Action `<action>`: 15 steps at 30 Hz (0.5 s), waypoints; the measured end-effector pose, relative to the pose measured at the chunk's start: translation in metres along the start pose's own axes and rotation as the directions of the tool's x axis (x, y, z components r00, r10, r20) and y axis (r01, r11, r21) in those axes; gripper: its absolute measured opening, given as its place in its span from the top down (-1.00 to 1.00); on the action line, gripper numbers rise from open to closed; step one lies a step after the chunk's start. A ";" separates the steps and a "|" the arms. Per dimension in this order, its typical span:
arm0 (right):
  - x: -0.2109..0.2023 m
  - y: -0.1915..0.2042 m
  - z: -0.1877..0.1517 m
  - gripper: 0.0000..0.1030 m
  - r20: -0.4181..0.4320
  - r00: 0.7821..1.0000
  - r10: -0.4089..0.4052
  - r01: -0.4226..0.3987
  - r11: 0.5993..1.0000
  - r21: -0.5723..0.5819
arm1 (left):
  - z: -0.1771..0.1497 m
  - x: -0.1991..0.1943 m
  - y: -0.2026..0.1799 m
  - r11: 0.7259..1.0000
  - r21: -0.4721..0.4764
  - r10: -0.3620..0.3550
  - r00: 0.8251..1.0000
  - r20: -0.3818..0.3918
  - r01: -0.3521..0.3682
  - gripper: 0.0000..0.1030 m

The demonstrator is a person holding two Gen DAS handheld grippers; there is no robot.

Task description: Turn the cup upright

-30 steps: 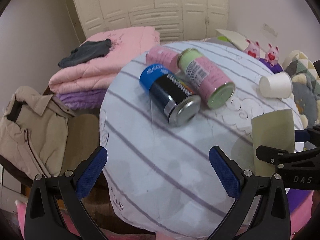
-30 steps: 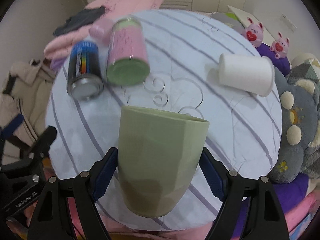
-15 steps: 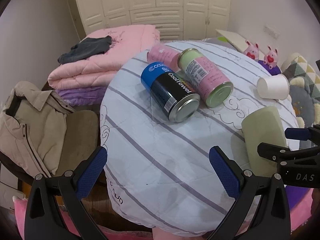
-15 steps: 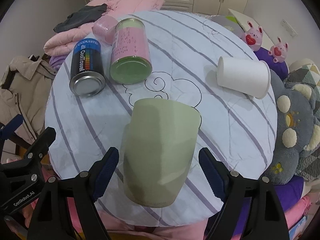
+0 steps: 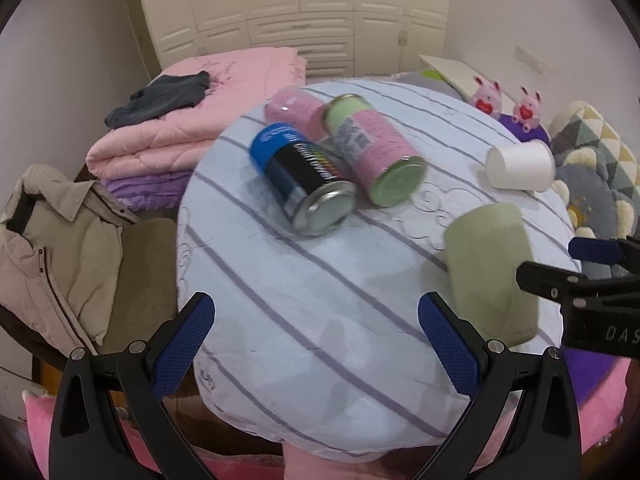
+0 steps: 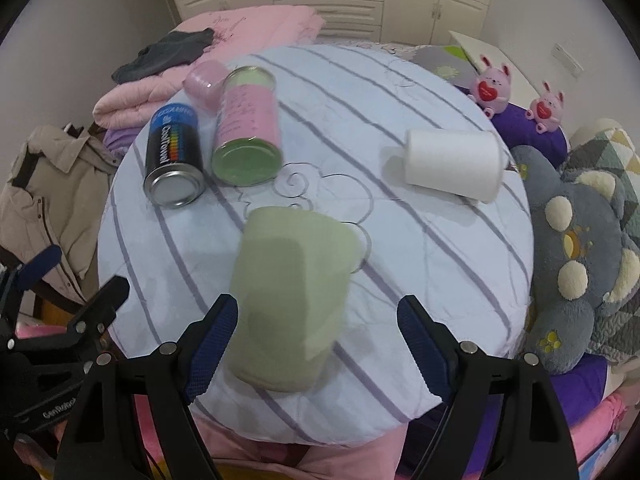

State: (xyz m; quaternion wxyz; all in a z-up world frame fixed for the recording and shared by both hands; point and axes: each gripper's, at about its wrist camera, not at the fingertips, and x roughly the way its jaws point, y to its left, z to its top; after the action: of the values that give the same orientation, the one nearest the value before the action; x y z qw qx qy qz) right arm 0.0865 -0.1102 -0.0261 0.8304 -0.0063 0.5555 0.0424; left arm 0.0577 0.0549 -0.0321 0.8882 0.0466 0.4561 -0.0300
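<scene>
A pale green cup (image 6: 290, 296) stands mouth down on the striped round cushion (image 6: 420, 264), near its front edge; it also shows in the left wrist view (image 5: 490, 270). My right gripper (image 6: 316, 344) is open and empty, its blue pads on either side of the cup's near part and apart from it. My left gripper (image 5: 316, 336) is open and empty over the cushion's front left. A white paper cup (image 6: 452, 168) lies on its side at the right; it also shows in the left wrist view (image 5: 520, 166).
A black and blue can (image 6: 174, 156), a pink and green can (image 6: 246, 132) and a small pink cup (image 6: 204, 80) lie at the cushion's back left. Folded pink blankets (image 5: 192, 120) and a beige jacket (image 5: 52, 248) are at the left. A grey plush cushion (image 6: 576, 264) is at the right.
Both grippers have pulled back and up from the cushion. The right jaws have opened off the green cup, which now stands free on the cushion.
</scene>
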 end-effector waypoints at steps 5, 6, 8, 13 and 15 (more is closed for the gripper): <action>-0.006 -0.026 -0.003 -0.63 0.018 1.000 -0.011 0.010 0.999 0.037 | 0.005 -0.005 -0.029 1.000 0.015 -0.024 1.000 -0.004 0.024 -0.99; -0.007 -0.033 -0.003 -0.63 0.023 1.000 -0.012 0.011 0.999 0.047 | 0.007 -0.006 -0.036 0.999 0.016 -0.032 0.999 -0.004 0.032 -0.99; -0.008 -0.046 -0.003 -0.63 0.034 0.999 0.000 -0.003 0.998 0.070 | 0.011 -0.007 -0.047 0.999 0.012 -0.040 0.999 -0.008 0.040 -0.99; -0.005 -0.078 -0.004 -0.63 0.035 0.999 -0.023 0.020 0.995 0.101 | 0.024 0.001 -0.075 0.999 0.008 -0.052 0.998 -0.042 0.052 -0.99; -0.003 -0.091 -0.004 -0.63 0.031 0.999 -0.019 0.015 0.992 0.123 | 0.028 0.006 -0.083 0.999 0.005 -0.041 0.998 -0.053 0.042 -0.99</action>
State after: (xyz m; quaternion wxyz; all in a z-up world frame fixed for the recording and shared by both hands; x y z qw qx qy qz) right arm 0.0892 -0.2014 -0.0282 0.8383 0.0407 0.5436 0.0013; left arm 0.0756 -0.0309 -0.0252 0.8748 0.0406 0.4803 -0.0485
